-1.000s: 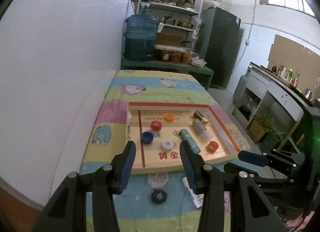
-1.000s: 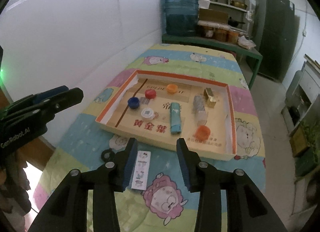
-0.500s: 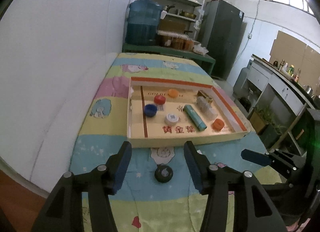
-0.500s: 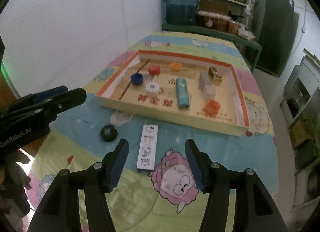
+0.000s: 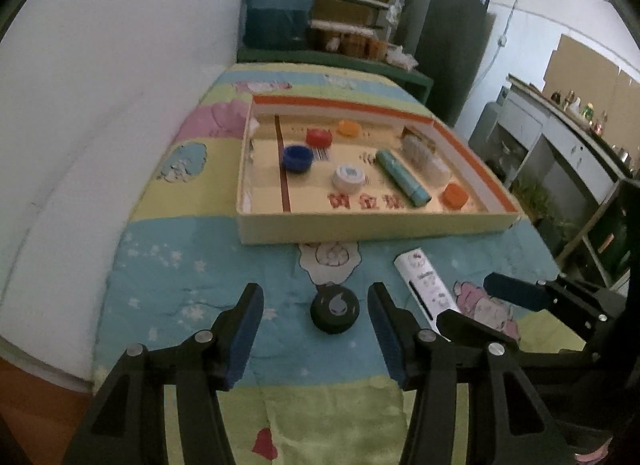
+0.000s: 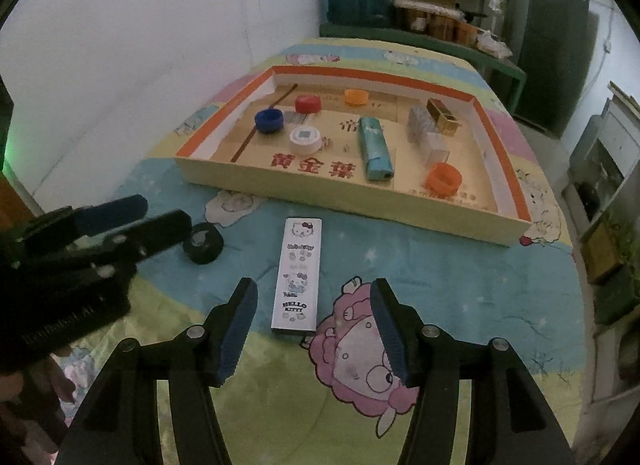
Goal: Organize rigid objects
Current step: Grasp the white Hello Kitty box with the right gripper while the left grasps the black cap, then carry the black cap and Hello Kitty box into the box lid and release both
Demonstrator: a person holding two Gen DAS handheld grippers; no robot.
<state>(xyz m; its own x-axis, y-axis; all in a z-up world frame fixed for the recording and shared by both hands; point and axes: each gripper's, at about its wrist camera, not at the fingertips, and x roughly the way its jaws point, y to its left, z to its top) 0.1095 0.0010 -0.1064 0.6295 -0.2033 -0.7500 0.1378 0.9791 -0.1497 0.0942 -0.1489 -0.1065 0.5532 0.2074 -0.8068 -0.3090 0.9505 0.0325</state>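
- On the cartoon-print desk [image 5: 168, 265], the open cardboard tray [image 5: 360, 227] lies at the far side, already holding caps, a teal tube and small boxes; it looks like the drop-off, so carry each piece clear over its near wall.
- Nearer, the flat white Hello Kitty case [image 6: 297, 273] lies just ahead of the right gripper [image 6: 314, 329], whose fingers stand open and empty. Straddle its long edges and close across the narrow width.
- Smallest, the black cap [image 5: 335, 311] sits between the open fingers of the left gripper [image 5: 316, 331], untouched. Lower until the pads flank its rim, then squeeze squarely so it does not squirt out.
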